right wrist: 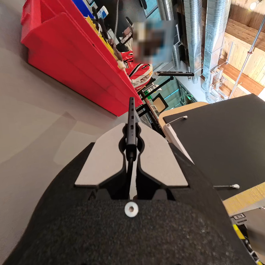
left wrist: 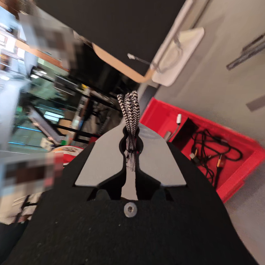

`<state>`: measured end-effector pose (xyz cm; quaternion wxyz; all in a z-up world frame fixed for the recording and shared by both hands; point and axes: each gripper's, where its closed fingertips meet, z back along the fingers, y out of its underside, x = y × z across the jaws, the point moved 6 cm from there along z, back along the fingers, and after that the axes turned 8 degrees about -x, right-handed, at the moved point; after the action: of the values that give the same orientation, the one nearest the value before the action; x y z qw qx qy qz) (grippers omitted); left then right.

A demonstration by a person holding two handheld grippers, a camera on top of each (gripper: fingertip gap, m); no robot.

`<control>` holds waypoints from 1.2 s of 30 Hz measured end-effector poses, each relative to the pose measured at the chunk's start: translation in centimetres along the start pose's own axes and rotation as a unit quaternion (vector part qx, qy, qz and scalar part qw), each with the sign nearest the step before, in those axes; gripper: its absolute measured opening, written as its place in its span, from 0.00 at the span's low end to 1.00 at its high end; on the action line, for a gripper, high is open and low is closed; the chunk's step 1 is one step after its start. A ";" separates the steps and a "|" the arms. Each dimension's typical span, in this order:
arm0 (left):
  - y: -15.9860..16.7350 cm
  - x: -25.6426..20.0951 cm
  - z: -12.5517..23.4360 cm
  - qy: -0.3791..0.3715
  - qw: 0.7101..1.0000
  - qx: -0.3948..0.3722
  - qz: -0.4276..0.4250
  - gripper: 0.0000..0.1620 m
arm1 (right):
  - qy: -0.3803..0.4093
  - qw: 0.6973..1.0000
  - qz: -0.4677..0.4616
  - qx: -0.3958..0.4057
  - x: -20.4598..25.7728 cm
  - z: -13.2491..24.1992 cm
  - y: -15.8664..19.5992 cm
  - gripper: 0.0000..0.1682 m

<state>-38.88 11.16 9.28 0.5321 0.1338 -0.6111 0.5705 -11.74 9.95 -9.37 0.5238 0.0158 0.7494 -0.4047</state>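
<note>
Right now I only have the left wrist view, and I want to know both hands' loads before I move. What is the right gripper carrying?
Observer: The right gripper is shut on a slim dark hub with a row of ports along its edge.
Operator: Does it have a cable?
Observer: Yes, a black lead runs from the hub's near end back between the jaws.
Operator: What lies just past it?
Observer: A red bin seen from its outer wall, on the grey table.
Operator: Anything to its right?
Observer: A black board with two white-tipped pins.
</note>
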 end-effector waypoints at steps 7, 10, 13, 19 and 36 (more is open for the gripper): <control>-6.2 -19.4 4.4 0.079 0.994 -0.030 0.074 0.05 | 0.047 0.996 -0.071 -0.027 -2.1 0.8 0.2 0.06; -5.3 -27.8 3.2 0.136 0.988 0.012 0.076 0.05 | 0.064 0.992 -0.107 -0.031 -2.9 1.2 0.6 0.06; -5.8 -31.3 2.1 0.166 0.985 0.048 0.030 0.06 | 0.065 0.991 -0.110 -0.030 -3.0 1.2 0.7 0.06; -7.9 -33.2 0.3 0.241 0.947 0.096 0.189 0.09 | 0.048 0.995 -0.084 -0.029 -2.3 0.9 0.3 0.06; -6.4 -26.0 -0.5 0.314 0.823 -0.036 0.473 0.25 | 0.051 0.993 -0.106 -0.022 -2.6 0.8 0.9 0.06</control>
<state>-23.37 -1.96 -8.11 0.3647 -0.3770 -0.4197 0.7407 -9.56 11.07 -7.88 0.4397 -0.0547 0.7811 -0.4399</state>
